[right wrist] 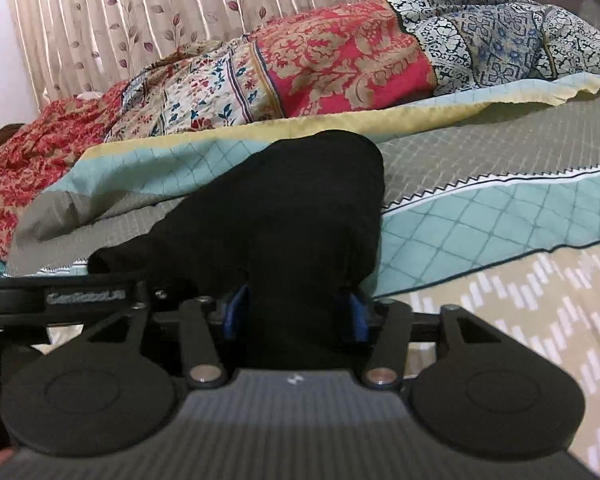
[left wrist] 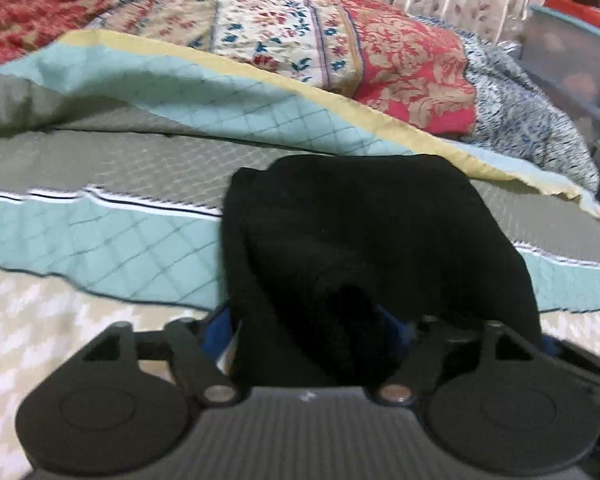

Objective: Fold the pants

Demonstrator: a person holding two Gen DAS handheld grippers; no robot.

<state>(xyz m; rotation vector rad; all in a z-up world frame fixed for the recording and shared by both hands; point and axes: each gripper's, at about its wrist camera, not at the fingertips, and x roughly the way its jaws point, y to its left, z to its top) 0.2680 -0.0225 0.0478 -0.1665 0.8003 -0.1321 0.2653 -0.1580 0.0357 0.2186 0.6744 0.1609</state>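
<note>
Black pants (left wrist: 360,232) lie bunched on the bed, reaching from the quilted spread back into my left gripper (left wrist: 308,332). Its blue fingers (left wrist: 216,334) stand wide apart with the cloth loose between them, the left one clear of the cloth's edge. In the right wrist view the same pants (right wrist: 300,208) rise as a dark hump ahead of my right gripper (right wrist: 296,314). Its blue fingers (right wrist: 358,316) flank the cloth on both sides and stand apart, open. Part of the left gripper's black body (right wrist: 60,296) shows close on the left.
The bedspread (left wrist: 100,248) has teal, grey and beige patterned bands. A floral quilt (left wrist: 300,32) is heaped along the back, with a pleated leaf-print curtain (right wrist: 140,20) behind it. A translucent storage bin (left wrist: 572,60) stands at the far right.
</note>
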